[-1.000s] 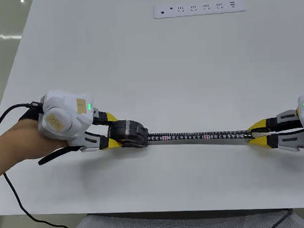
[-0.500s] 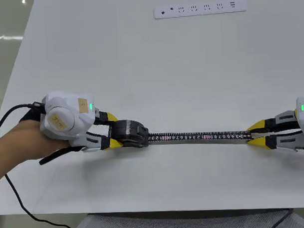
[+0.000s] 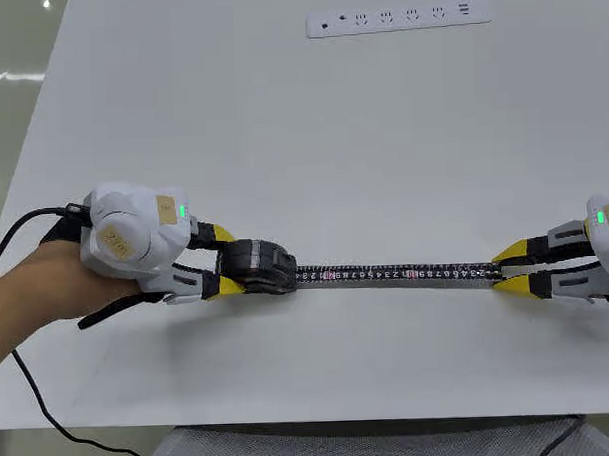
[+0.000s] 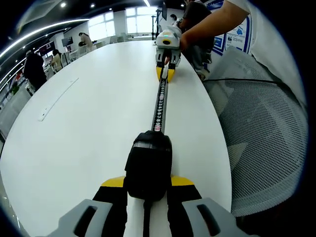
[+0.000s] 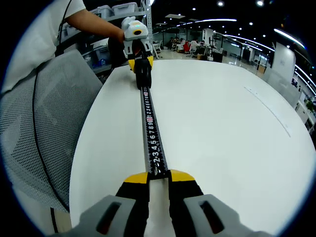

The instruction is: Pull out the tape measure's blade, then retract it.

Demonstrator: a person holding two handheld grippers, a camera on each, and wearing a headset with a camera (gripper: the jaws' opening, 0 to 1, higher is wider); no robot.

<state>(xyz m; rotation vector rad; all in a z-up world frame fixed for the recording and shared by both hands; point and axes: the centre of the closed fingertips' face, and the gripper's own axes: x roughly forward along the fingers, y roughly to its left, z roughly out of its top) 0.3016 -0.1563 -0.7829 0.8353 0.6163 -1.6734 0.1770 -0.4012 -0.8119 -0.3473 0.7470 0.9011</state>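
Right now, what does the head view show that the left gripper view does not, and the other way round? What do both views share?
In the head view but not the other: the hand behind the left gripper, and a black cable trailing from it. In the left gripper view but not the other: the arm that holds the right gripper, and people far off in the room. Both: the case shut in the left gripper, the blade drawn out along the white table, and the right gripper shut on the blade's end.

White table, power strip, mesh chair, ceiling lights.
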